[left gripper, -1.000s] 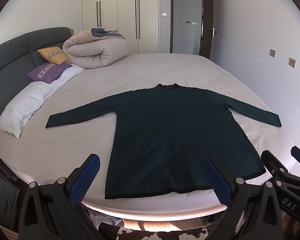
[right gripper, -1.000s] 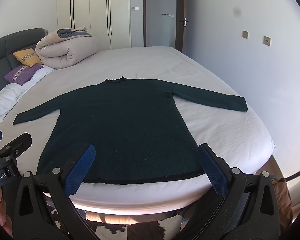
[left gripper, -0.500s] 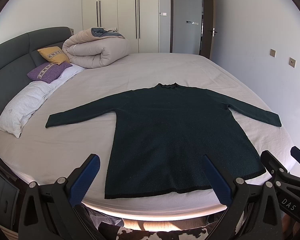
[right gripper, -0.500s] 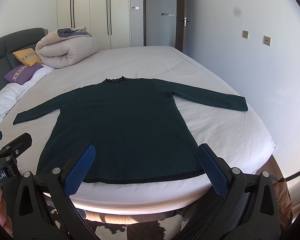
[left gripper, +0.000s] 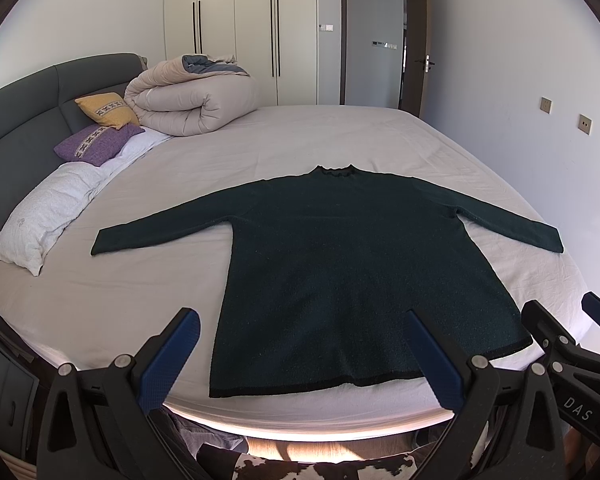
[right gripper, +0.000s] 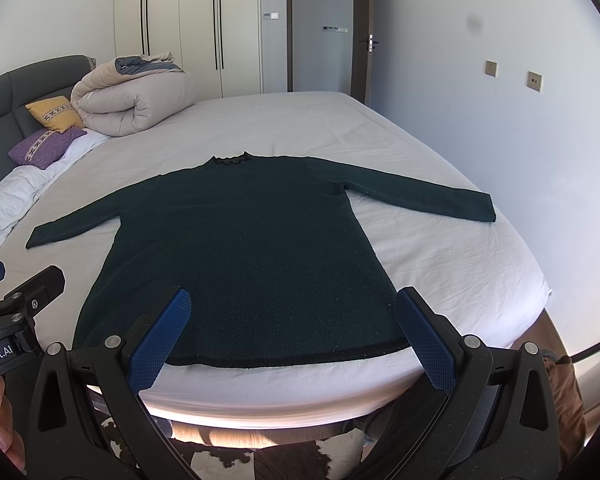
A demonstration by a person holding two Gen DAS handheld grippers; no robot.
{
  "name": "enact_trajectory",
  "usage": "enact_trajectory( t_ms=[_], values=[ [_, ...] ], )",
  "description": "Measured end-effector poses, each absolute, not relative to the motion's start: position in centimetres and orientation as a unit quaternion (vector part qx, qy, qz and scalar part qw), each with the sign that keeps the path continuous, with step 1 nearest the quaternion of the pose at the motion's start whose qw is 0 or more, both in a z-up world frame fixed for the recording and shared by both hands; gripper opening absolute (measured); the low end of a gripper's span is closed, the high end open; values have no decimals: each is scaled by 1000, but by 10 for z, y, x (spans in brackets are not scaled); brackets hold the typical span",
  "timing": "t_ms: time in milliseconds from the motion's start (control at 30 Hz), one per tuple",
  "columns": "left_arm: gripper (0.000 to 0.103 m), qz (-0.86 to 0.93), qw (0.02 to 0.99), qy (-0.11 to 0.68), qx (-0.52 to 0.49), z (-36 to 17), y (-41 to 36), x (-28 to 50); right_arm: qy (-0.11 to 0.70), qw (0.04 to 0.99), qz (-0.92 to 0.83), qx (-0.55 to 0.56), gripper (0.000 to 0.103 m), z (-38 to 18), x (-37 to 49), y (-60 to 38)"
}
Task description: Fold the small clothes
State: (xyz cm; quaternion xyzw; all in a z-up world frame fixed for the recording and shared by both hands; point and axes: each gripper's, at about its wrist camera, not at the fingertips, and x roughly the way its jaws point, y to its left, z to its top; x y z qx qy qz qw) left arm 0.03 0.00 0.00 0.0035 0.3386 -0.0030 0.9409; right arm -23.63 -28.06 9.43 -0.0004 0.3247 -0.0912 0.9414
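A dark green long-sleeved sweater lies flat on the bed, both sleeves spread out, collar at the far side, hem near the bed's front edge. It also shows in the right wrist view. My left gripper is open and empty, held above the hem near its left half. My right gripper is open and empty, held above the hem's right half. The right gripper shows at the right edge of the left wrist view; the left gripper shows at the left edge of the right wrist view.
The bed has a pale sheet. A rolled duvet, a yellow cushion, a purple cushion and a white pillow lie by the grey headboard at the left. A wall stands to the right; wardrobes and an open door stand behind.
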Motion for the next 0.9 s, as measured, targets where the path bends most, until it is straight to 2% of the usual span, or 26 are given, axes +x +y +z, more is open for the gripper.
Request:
enact_trajectory(
  t_ms=[900],
  values=[
    [103,-3,940,340,3,0,0,1,326,941,-91,0,103,93,-236,-282]
  ],
)
